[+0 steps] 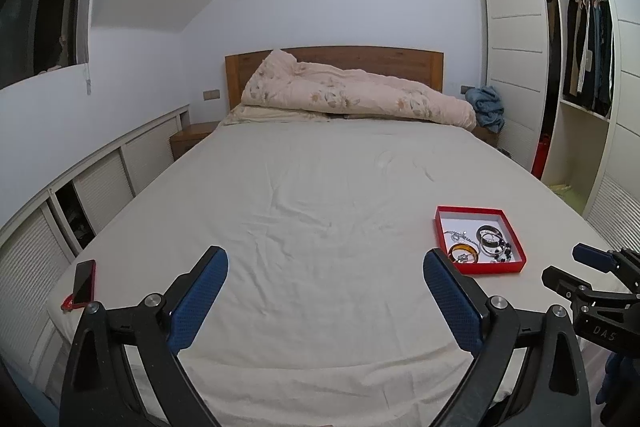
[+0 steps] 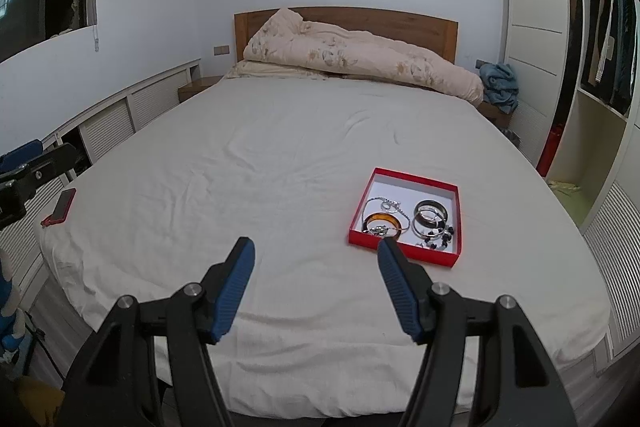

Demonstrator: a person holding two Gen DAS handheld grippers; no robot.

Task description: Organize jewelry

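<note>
A shallow red box (image 2: 400, 250) with a white inside lies on the bed near its front right. It also shows in the left wrist view (image 1: 516, 231). In it lie an amber bangle (image 2: 382, 221), dark bangles (image 2: 430, 213), a silver chain (image 2: 386, 203) and dark beads (image 2: 442, 233). My right gripper (image 2: 316, 251) is open and empty above the sheet, its right finger just in front of the box. My left gripper (image 1: 325, 261) is open and empty over the bed's front edge, left of the box. The right gripper (image 1: 560, 261) also shows at the right of the left wrist view.
A red phone (image 1: 83, 282) lies on the bed's front left corner. A rolled floral duvet (image 1: 352, 95) lies against the wooden headboard (image 1: 400, 57). Low louvred cabinets (image 1: 100, 183) run along the left; an open wardrobe (image 1: 584, 67) stands at the right.
</note>
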